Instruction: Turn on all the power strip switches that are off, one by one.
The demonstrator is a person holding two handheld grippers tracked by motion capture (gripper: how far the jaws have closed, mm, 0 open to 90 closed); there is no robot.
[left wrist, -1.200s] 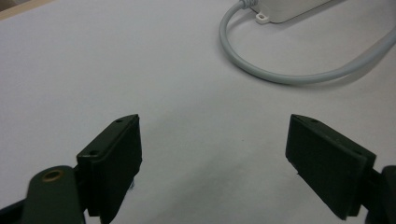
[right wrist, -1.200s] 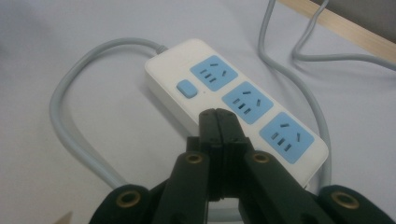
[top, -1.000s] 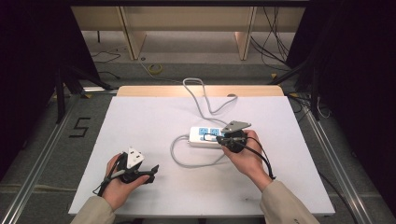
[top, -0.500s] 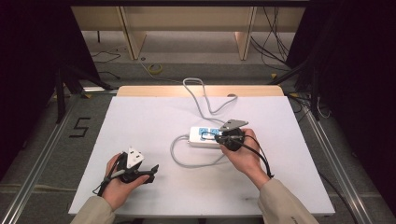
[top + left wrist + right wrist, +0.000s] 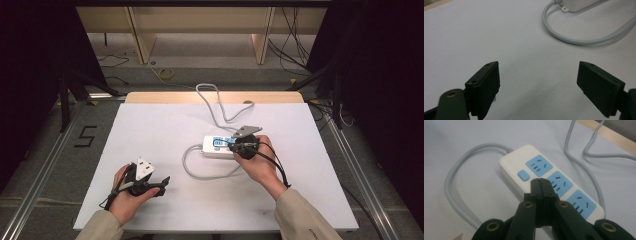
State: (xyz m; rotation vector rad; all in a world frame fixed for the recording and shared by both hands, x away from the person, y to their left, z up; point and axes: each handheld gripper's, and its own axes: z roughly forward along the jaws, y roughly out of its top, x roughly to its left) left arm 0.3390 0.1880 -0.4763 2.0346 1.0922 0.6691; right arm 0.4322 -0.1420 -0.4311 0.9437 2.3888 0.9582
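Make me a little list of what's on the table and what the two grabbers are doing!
table: white top with a wooden far edge
main thing: white power strip with three blue sockets
button: blue switch beside the end socket, near where the cable enters
cable: grey cable looping on the table from the strip's end
right gripper: jaws shut with nothing between them, tips over the strip near the blue switch
left gripper: jaws open, holding nothing, above bare table away from the strip

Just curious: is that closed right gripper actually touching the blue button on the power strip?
Apart. In the right gripper view the shut right gripper ends beside the blue button of the power strip, white casing showing between them.
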